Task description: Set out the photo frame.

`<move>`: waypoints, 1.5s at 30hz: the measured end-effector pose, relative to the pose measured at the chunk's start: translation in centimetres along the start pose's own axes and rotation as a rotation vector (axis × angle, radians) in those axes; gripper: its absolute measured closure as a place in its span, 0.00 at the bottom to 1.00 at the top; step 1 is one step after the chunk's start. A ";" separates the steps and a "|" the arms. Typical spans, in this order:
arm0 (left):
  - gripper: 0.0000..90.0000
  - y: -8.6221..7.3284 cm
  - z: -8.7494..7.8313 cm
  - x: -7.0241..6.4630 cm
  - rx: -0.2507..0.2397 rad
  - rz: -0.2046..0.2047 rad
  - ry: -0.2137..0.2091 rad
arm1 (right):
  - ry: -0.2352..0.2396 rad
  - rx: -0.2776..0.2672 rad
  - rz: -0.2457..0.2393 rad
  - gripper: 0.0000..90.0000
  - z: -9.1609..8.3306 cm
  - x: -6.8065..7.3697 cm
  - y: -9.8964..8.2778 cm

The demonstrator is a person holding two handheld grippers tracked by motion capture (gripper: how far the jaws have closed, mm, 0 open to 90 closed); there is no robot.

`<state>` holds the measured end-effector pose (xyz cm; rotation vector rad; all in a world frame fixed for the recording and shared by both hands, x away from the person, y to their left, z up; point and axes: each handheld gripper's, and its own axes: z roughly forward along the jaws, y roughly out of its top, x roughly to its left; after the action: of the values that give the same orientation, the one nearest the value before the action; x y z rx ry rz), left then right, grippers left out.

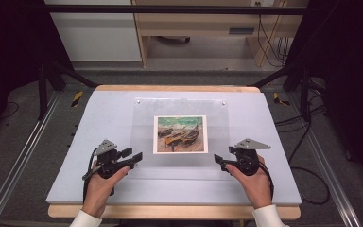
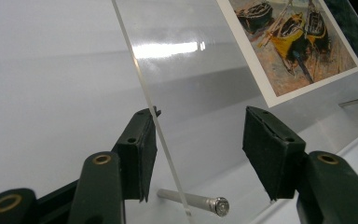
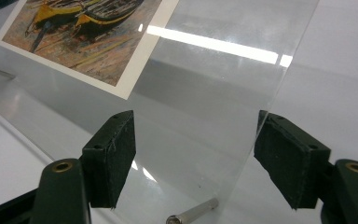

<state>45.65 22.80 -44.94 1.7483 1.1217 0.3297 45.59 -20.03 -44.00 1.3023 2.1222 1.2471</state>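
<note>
White tabletop (image 1: 99,118) holds clear acrylic frame (image 1: 144,123), boat print (image 1: 180,134) upright, landscape.

The clear acrylic sheet (image 1: 179,130) stood tilted across the table's (image 1: 75,142) middle, blocking passage between the left gripper (image 1: 133,154) and right gripper (image 1: 219,160). Its edges ran between both pairs of spread jaws. Bare tabletop lay free on either side.
</note>
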 end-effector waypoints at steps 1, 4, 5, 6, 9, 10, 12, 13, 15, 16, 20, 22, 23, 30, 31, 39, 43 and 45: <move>0.50 0.0 -0.1 0.0 -0.001 0.000 0.001 | -0.002 0.003 0.006 0.34 -0.1 0.1 0.0; 0.51 -0.1 -0.2 -0.1 0.000 0.003 0.004 | -0.008 -0.002 -0.006 0.36 -0.2 0.1 -0.1; 0.51 -0.1 -0.2 -0.1 0.000 0.003 0.004 | -0.011 -0.003 -0.007 0.36 -0.3 0.1 -0.2; 0.52 -0.2 -0.3 -0.2 0.000 0.004 0.006 | -0.013 -0.005 -0.005 0.37 -0.4 0.2 -0.2; 0.53 -0.3 -0.5 -0.3 -0.002 0.005 0.007 | -0.020 -0.007 -0.004 0.39 -0.6 0.4 -0.4; 0.53 -0.3 -0.5 -0.3 -0.003 0.004 0.007 | -0.020 -0.008 -0.005 0.39 -0.6 0.4 -0.4; 0.54 -0.4 -0.6 -0.3 -0.006 0.003 0.008 | -0.021 -0.010 -0.010 0.40 -0.8 0.4 -0.5; 0.55 -0.4 -0.6 -0.3 -0.006 0.003 0.008 | -0.021 -0.011 -0.011 0.41 -0.8 0.4 -0.5; 0.56 -0.5 -0.7 -0.3 -0.009 -0.001 0.006 | -0.022 -0.014 -0.006 0.42 -0.9 0.4 -0.6; 0.56 -0.5 -0.8 -0.3 -0.010 -0.002 0.006 | -0.024 -0.019 -0.010 0.43 -1.0 0.4 -0.7; 0.57 -0.6 -0.9 -0.4 -0.009 0.000 0.008 | -0.027 -0.020 -0.007 0.45 -1.2 0.5 -0.8; 0.58 -0.6 -1.0 -0.4 -0.013 -0.012 0.008 | -0.026 -0.020 -0.010 0.46 -1.3 0.5 -0.9; 0.59 -0.7 -1.0 -0.4 -0.015 -0.016 0.008 | -0.027 -0.021 -0.007 0.47 -1.3 0.5 -0.9; 0.60 -0.7 -1.2 -0.5 -0.010 -0.006 0.009 | -0.031 -0.025 -0.012 0.49 -1.5 0.6 -1.1; 0.60 -0.8 -1.2 -0.5 -0.010 -0.005 0.010 | -0.029 -0.024 -0.011 0.49 -1.6 0.6 -1.1; 0.61 -0.8 -1.4 -0.6 -0.008 0.002 0.013 | -0.030 -0.025 -0.015 0.52 -1.8 0.6 -1.3; 0.62 -0.9 -1.5 -0.6 -0.004 0.008 0.013 | -0.026 -0.025 -0.016 0.54 -2.0 0.6 -1.4; 0.62 -0.9 -1.5 -0.6 -0.004 0.008 0.013 | -0.026 -0.025 -0.019 0.54 -2.0 0.6 -1.4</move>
<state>43.86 23.22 -44.82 1.7504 1.1226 0.3481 43.16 -20.77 -43.98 1.2779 2.0896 1.2388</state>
